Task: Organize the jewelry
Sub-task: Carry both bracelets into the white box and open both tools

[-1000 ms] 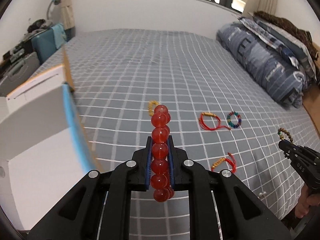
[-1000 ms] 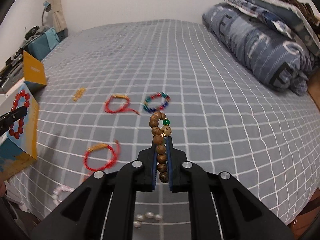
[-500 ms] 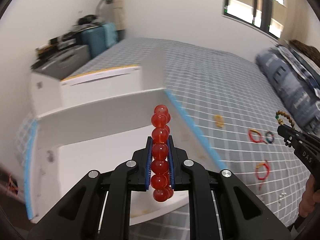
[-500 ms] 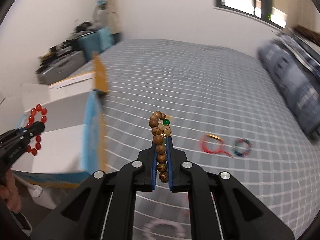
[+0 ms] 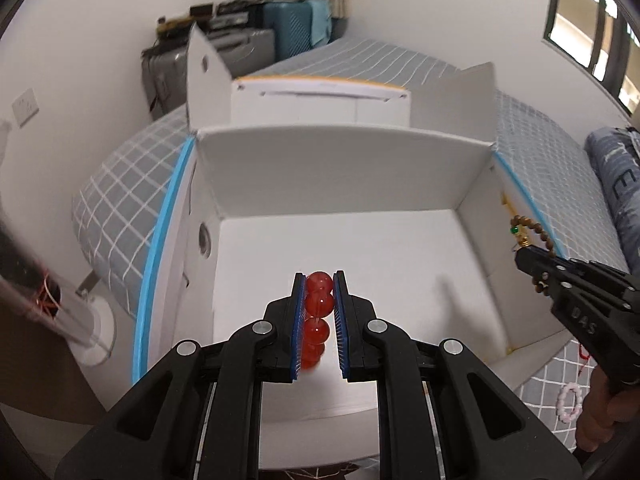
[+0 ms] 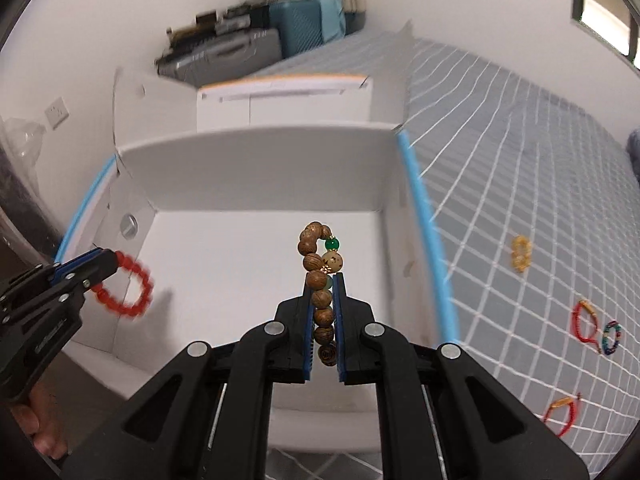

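box, white, open, below both tools. left tool parted, red bead bracelet loose between its pads. right tool clenched on wooden bead bracelet.

Place: home bedroom | Bed: grey sheet with white grid lines covering the mattress | Bedding: blue-grey pillow at the right | Luggage: teal suitcase and grey suitcase standing against the white wall | Wall: socket | Window: dark-framed window at the upper right
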A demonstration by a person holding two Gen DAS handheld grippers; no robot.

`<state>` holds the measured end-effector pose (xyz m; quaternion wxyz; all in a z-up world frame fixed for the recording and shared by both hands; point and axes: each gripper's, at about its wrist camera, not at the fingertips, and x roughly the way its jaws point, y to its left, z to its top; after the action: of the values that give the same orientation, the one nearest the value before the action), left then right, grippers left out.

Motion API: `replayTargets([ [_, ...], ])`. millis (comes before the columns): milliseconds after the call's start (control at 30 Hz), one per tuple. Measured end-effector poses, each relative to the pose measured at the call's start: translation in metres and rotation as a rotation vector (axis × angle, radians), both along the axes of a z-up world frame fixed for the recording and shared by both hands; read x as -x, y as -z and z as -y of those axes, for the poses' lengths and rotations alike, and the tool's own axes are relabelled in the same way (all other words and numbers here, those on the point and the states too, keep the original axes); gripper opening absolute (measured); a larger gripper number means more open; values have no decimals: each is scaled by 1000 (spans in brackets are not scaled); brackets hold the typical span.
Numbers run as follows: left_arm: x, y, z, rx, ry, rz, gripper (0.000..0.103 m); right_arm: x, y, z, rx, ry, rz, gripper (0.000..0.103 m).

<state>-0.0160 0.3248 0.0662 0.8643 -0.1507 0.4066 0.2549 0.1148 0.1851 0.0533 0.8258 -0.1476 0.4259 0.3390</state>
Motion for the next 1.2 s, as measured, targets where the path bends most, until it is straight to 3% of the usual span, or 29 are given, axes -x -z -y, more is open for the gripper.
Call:
replayTargets([
  [367,-4,20,-13,31,-28,-55,13,-12,28,-13,106,22,-114,7],
  [767,-11,29,-11,42,-37,-114,14,-6,31,-15,127,8,-107,12],
  [900,-9,24,-11,34,-47,-101,20,-3,23,-12,82,4,-99,54],
  [1000,-5,15,-9,17,-63,-70,50,3,10,-10,55,-11,-74,67],
  [1133,2,3,-7,-2,-87,-35,74,11,-6,-6,26,-18,-27,84],
  [1200,3,-1,-7,-11,-88,-22,80,13,-11,-4,15,-15,-12,91],
])
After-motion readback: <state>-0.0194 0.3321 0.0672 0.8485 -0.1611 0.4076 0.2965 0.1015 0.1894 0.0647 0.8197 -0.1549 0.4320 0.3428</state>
